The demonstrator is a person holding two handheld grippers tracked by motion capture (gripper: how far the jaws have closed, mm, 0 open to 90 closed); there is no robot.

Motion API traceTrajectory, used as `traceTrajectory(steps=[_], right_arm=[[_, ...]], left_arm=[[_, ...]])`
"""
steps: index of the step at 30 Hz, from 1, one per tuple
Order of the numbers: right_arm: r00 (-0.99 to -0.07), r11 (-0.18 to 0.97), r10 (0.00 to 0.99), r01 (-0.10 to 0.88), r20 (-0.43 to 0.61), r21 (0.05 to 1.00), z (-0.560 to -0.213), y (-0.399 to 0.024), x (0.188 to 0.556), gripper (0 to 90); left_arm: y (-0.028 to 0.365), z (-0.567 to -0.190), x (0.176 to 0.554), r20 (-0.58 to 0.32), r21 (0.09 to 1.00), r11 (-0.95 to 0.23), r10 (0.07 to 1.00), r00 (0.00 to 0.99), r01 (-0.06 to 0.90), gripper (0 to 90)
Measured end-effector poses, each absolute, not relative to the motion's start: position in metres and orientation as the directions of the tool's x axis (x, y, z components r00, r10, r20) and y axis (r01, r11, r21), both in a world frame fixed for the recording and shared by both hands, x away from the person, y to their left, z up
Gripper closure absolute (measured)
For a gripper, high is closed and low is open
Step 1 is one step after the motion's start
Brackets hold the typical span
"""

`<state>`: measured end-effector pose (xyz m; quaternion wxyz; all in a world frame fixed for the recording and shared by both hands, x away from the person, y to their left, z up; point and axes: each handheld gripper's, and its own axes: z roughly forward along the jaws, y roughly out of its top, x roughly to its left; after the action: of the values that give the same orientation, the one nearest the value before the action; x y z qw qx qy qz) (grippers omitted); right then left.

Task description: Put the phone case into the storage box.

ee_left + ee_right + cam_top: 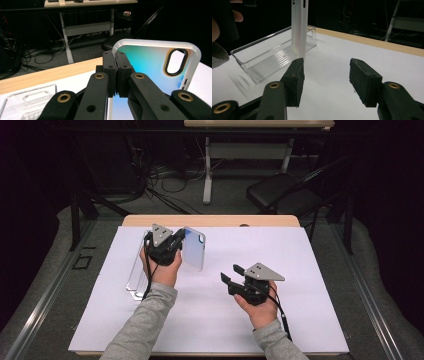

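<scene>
A phone case (pixel 194 249) with a white rim and a blue-tinted back is held upright over the white sheet (pixel 300 270). My left gripper (pixel 181 240) is shut on its long edge. In the left gripper view the pads (pixel 110 72) pinch the rim of the case (pixel 150 60) near its camera cutout. My right gripper (pixel 231 273) stands open to the right, low over the sheet. Nothing lies between its jaws in the right gripper view (pixel 325 75), where the case (pixel 299 27) shows edge-on farther off.
A clear plastic tray (pixel 136 270) lies on the sheet left of the left hand, also seen as the tray (pixel 269 55) beyond the right gripper. The wooden table edge (pixel 210 220) runs along the far side. A black chair (pixel 280 190) and cables stand behind.
</scene>
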<state>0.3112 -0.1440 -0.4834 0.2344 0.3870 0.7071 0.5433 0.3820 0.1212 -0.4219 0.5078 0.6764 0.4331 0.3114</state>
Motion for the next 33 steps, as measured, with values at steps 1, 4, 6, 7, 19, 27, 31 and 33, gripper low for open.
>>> traceTrajectory(steps=[1, 4, 6, 7, 19, 27, 31, 33], right_arm=[[-0.590, 0.108, 0.802, 0.294, 0.091, 0.950, -0.483, -0.144, 0.311, 44.4], [-0.590, 0.109, 0.802, 0.299, 0.093, 0.948, -0.482, -0.144, 0.311, 42.2], [-0.589, 0.109, 0.802, 0.305, 0.097, 0.946, -0.481, -0.143, 0.310, 41.3], [-0.591, 0.109, 0.801, 0.308, 0.100, 0.945, -0.481, -0.143, 0.310, 41.1], [-0.578, 0.138, 0.812, 0.320, 0.077, 0.937, -0.480, -0.143, 0.312, 29.7], [-0.577, 0.133, 0.813, 0.326, 0.085, 0.936, -0.480, -0.142, 0.313, 27.3], [-0.573, 0.131, 0.815, 0.327, 0.086, 0.936, -0.479, -0.143, 0.312, 26.5], [-0.569, 0.129, 0.817, 0.328, 0.087, 0.936, -0.479, -0.143, 0.312, 26.2]], left_arm=[[0.122, -0.421, 0.383, -0.022, 0.958, -0.103, 0.904, 0.427, 0.269, 88.5], [0.126, -0.418, 0.385, -0.024, 0.958, -0.101, 0.906, 0.423, 0.268, 88.5], [0.129, -0.415, 0.386, -0.017, 0.958, -0.106, 0.907, 0.420, 0.268, 88.5], [0.130, -0.413, 0.387, -0.015, 0.958, -0.107, 0.909, 0.418, 0.267, 88.5], [0.154, -0.395, 0.401, -0.063, 0.960, -0.050, 0.921, 0.385, 0.277, 88.4], [0.168, -0.383, 0.409, -0.061, 0.961, -0.043, 0.931, 0.360, 0.273, 88.4], [0.175, -0.377, 0.412, -0.060, 0.962, -0.040, 0.935, 0.350, 0.271, 88.4], [0.178, -0.375, 0.414, -0.059, 0.963, -0.037, 0.938, 0.342, 0.267, 88.5]])
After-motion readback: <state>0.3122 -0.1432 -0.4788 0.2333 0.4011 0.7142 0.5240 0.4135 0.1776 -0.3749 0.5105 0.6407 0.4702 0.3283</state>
